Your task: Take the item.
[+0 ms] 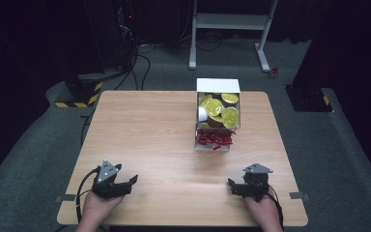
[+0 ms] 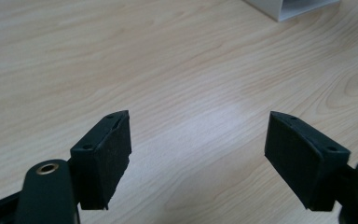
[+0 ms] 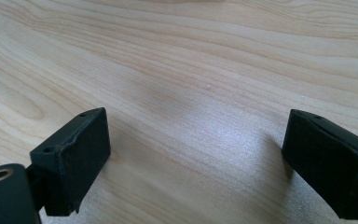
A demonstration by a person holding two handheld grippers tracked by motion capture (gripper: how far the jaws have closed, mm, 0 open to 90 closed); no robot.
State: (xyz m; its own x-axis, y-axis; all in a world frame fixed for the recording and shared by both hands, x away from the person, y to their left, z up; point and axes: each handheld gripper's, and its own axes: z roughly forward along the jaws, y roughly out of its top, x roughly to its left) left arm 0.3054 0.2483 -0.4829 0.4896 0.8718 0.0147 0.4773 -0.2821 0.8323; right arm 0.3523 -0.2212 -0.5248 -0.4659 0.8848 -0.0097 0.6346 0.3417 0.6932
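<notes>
A white open box (image 1: 218, 86) stands at the table's far middle-right, holding several gold-lidded round cups (image 1: 214, 106) on top and red shredded filling (image 1: 215, 138) at its near end. My left gripper (image 1: 123, 185) rests near the front left edge, held by a hand, jaws wide apart with bare wood between them (image 2: 198, 154). My right gripper (image 1: 235, 187) rests near the front right edge, also open over bare wood (image 3: 196, 158). A corner of the white box (image 2: 289, 7) shows at the top of the left gripper view.
The wooden table (image 1: 145, 130) has wide bare room between the grippers and the box. Beyond it stand a white metal frame (image 1: 229, 21), black-and-yellow striped feet (image 1: 79, 92) and cables on a grey floor.
</notes>
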